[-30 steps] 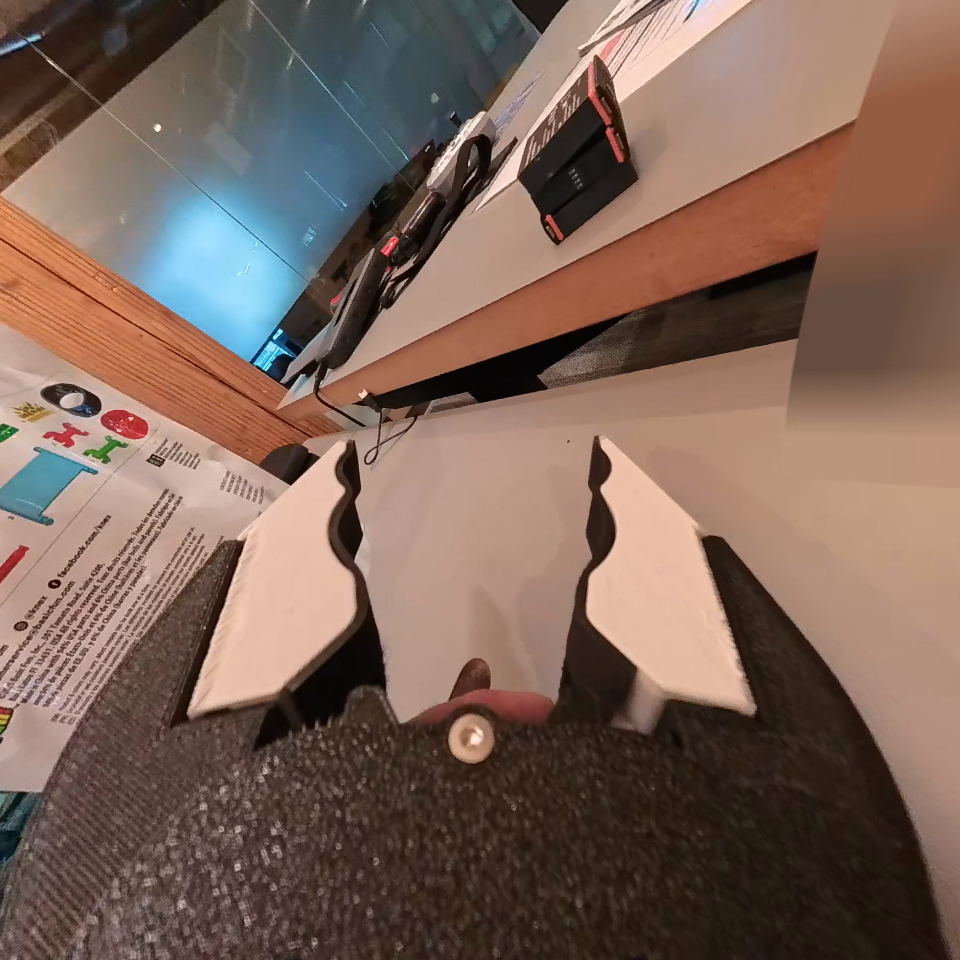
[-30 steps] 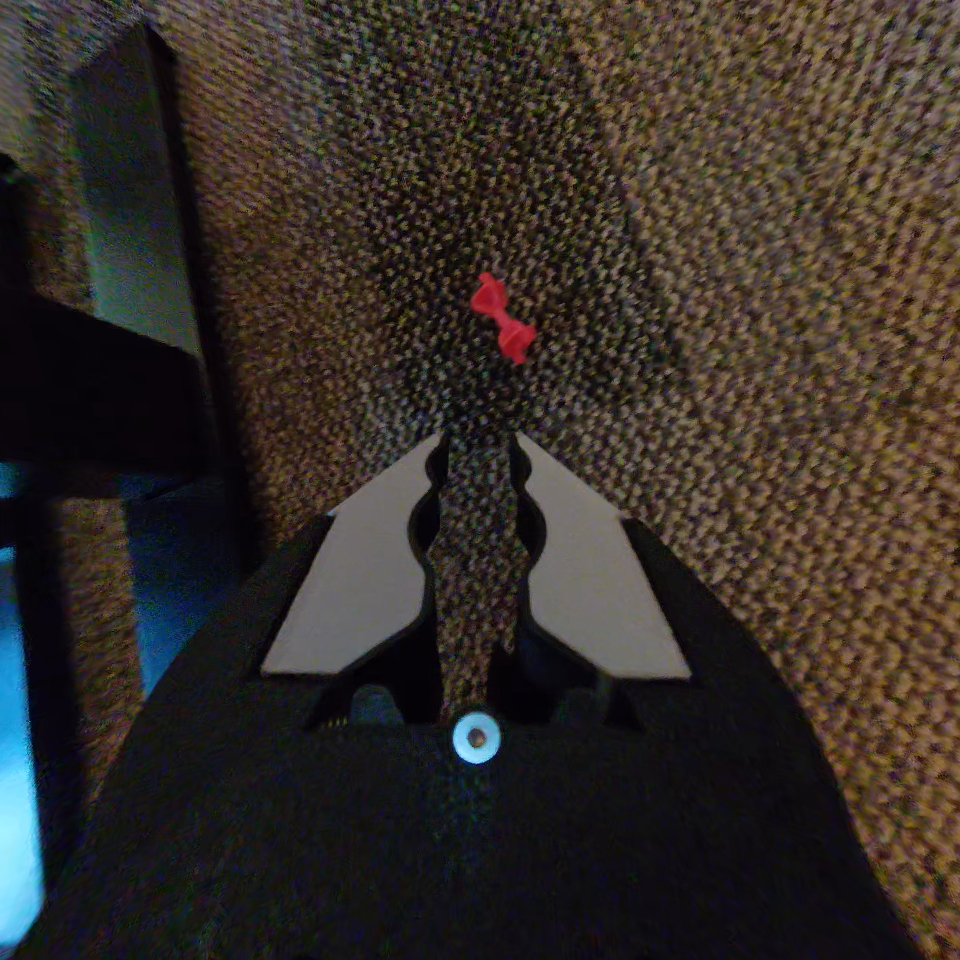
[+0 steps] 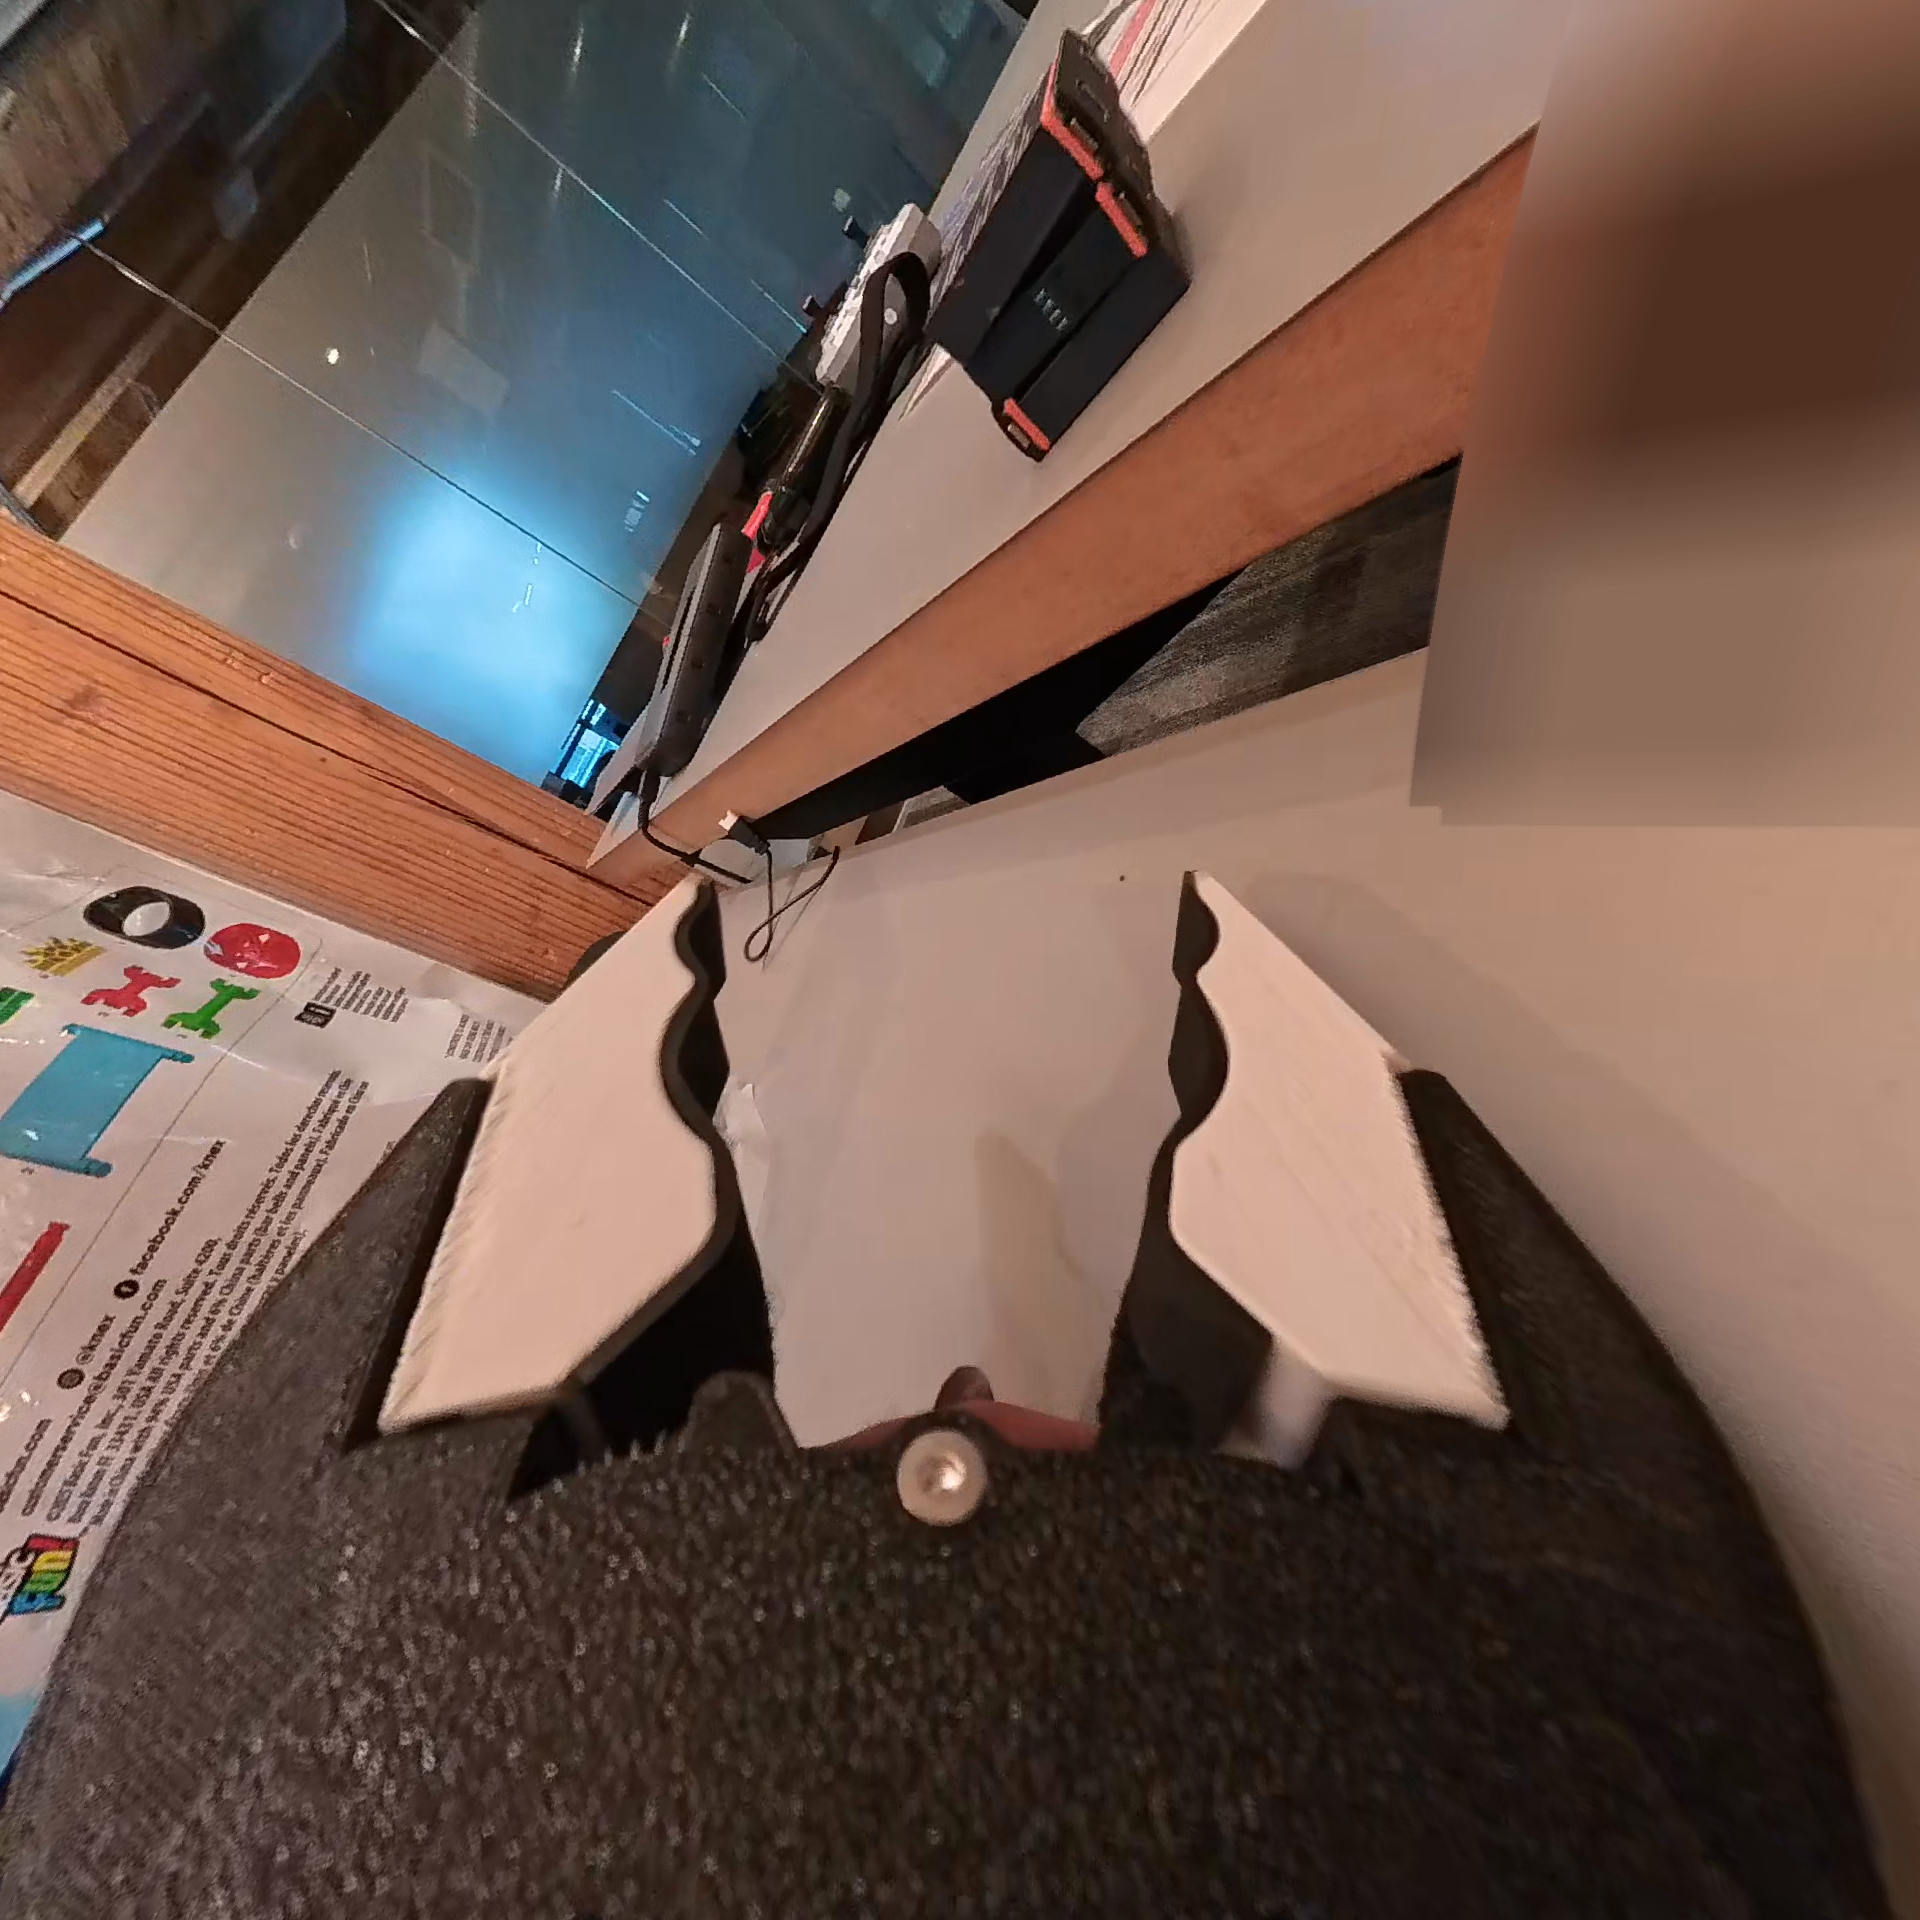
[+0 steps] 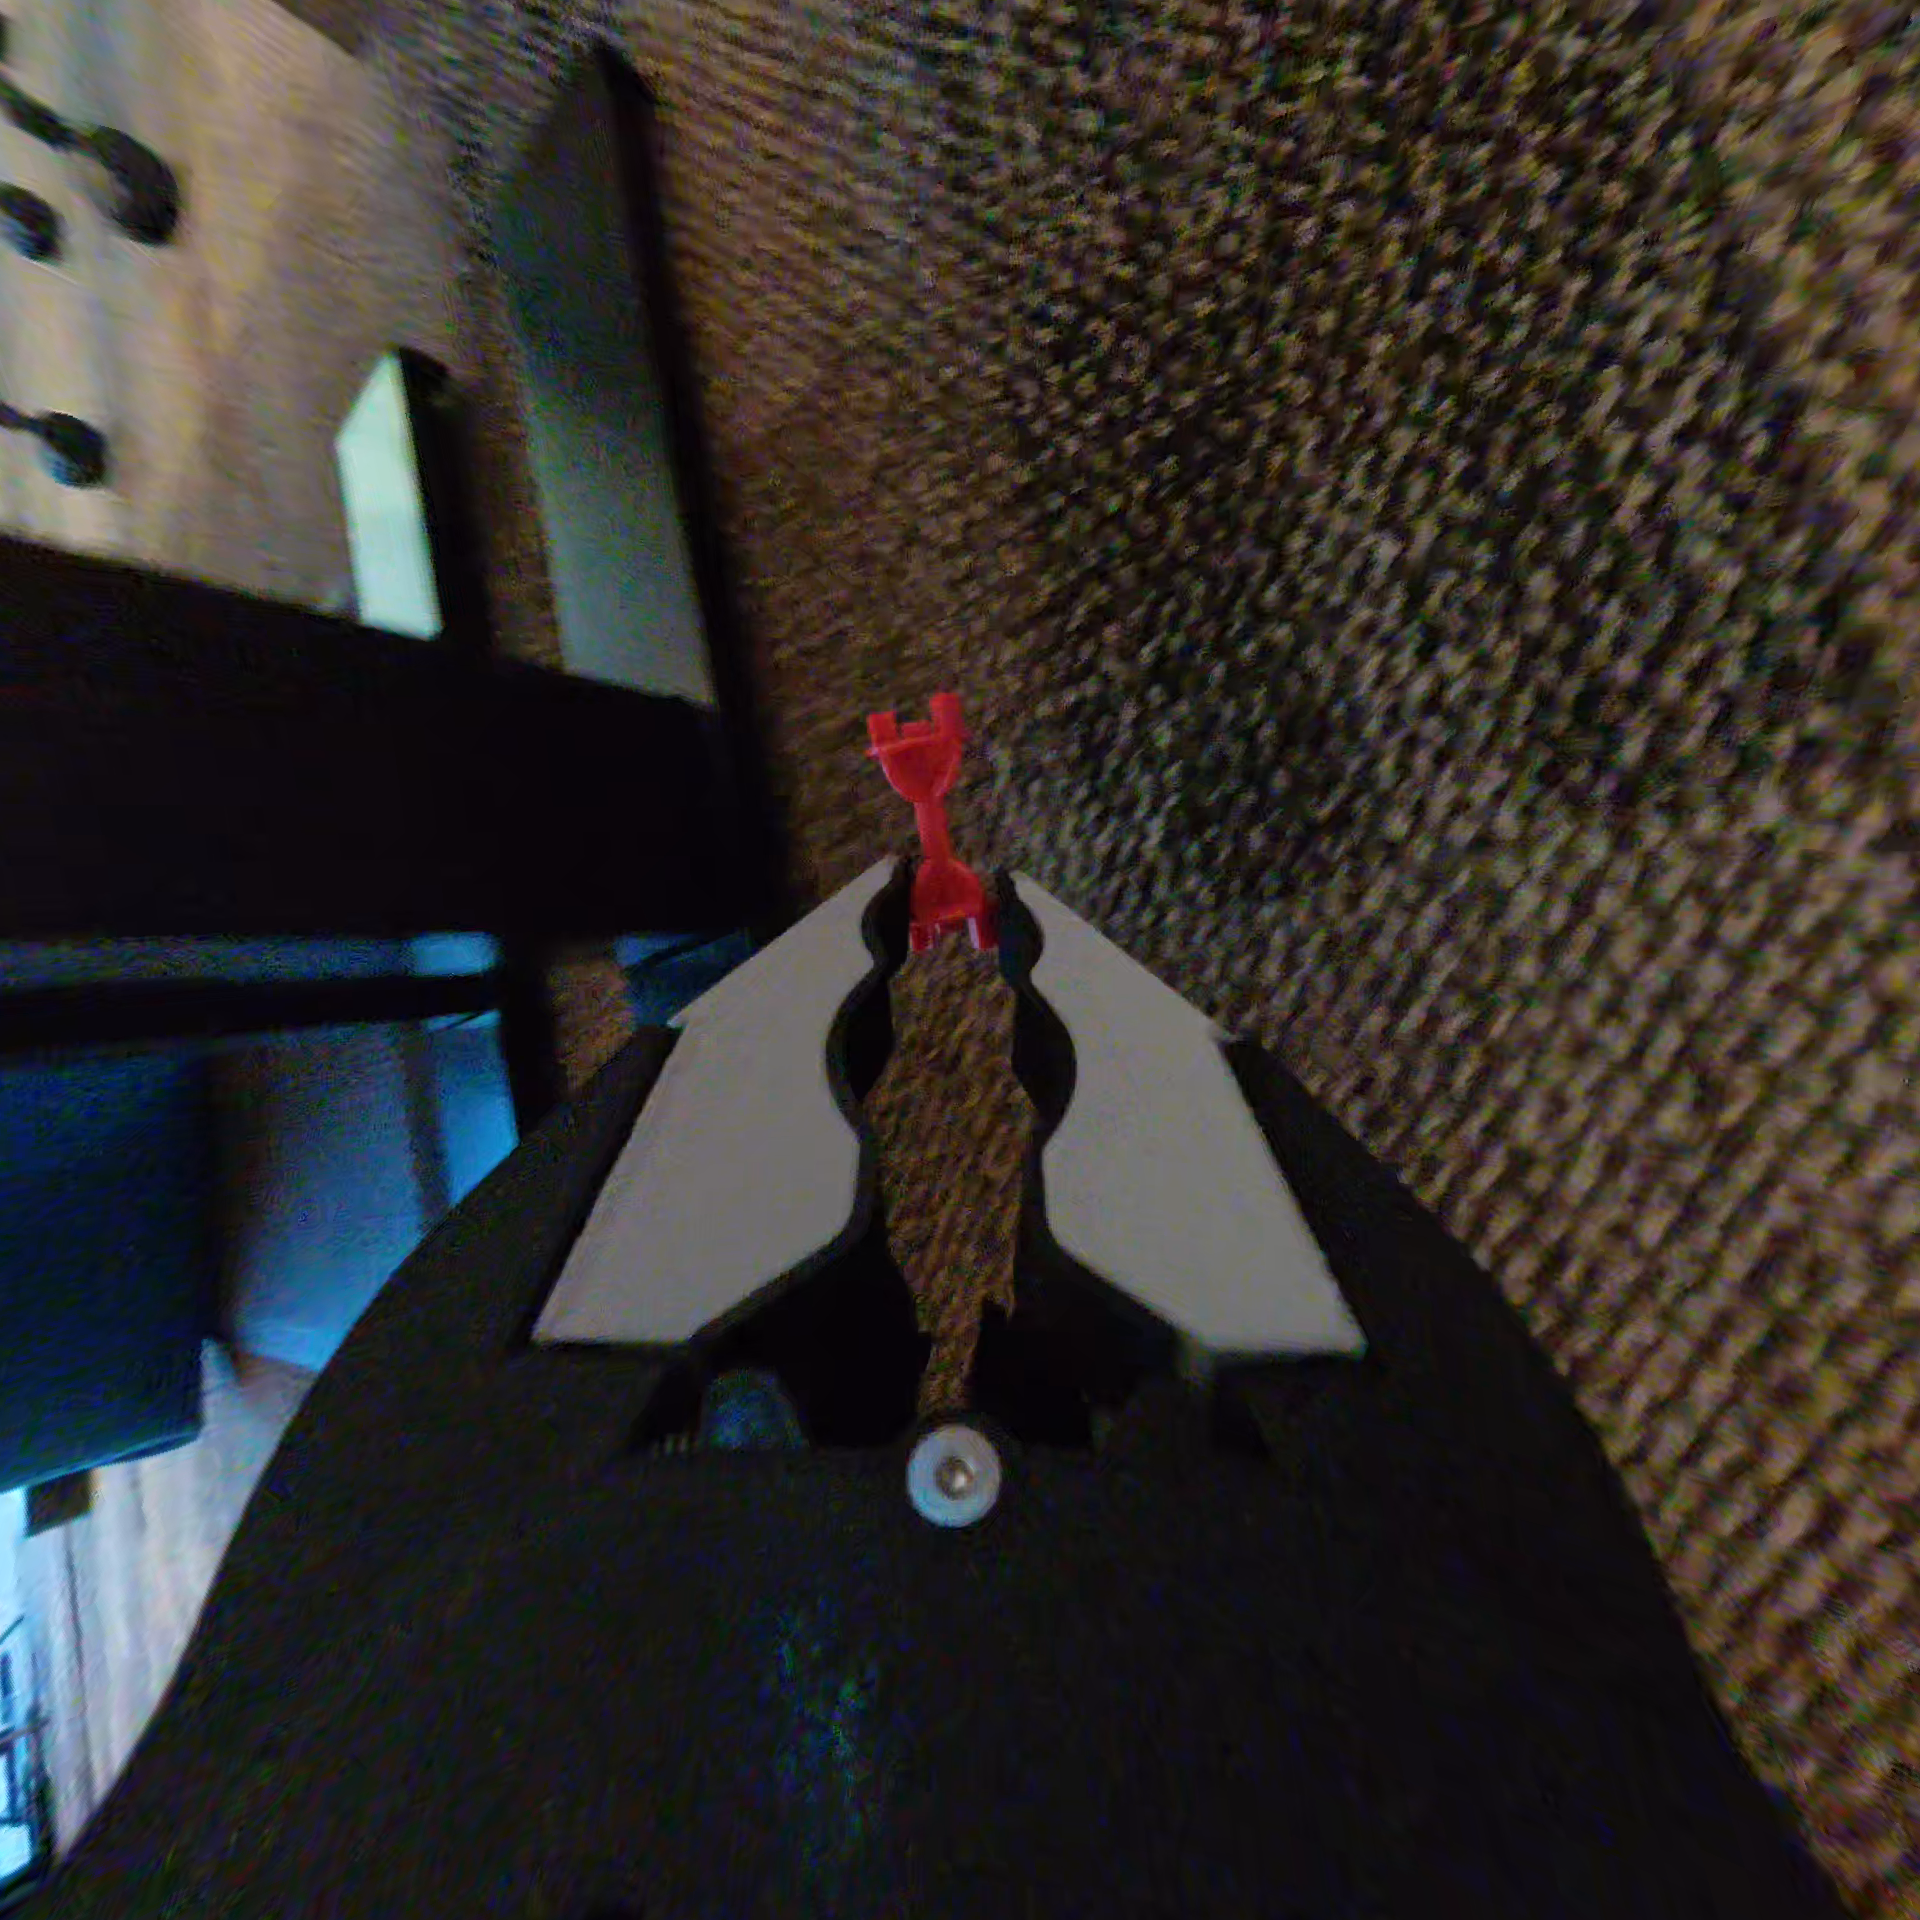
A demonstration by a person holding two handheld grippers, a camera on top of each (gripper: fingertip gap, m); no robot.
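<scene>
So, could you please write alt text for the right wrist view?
The right hand-held gripper pinches the lower end of a small red plastic connector between its white fingertips, above speckled brown carpet. Dark furniture legs stand at left.

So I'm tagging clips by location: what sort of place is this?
Probably an office or workshop room: white-topped desks with wood edges, one carrying black battery packs and cables, a glass partition, and speckled carpet on the floor. A toy-kit instruction sheet lies on the nearer desk.
</scene>
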